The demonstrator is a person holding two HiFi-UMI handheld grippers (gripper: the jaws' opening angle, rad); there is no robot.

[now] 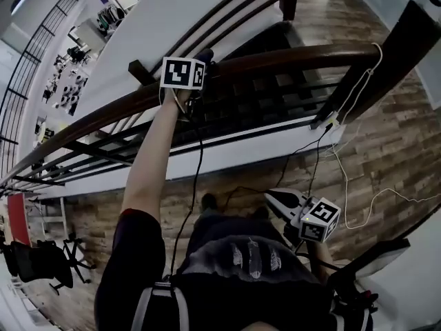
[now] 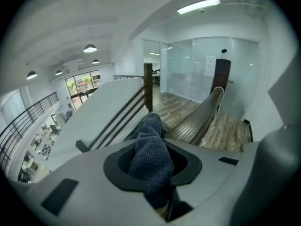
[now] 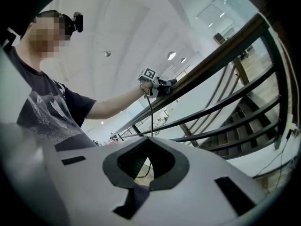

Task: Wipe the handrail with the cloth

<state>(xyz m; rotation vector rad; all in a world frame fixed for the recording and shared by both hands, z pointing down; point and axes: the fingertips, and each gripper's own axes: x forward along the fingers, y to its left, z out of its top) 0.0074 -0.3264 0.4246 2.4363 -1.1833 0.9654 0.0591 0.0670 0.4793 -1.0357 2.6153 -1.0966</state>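
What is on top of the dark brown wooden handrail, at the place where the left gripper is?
A dark blue knitted cloth, clamped in the left gripper, lies on the handrail there. The rail surface beneath it is covered and cannot be seen.

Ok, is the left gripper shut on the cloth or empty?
Shut on it: the dark blue knitted cloth stands bunched, clamped in the left gripper.
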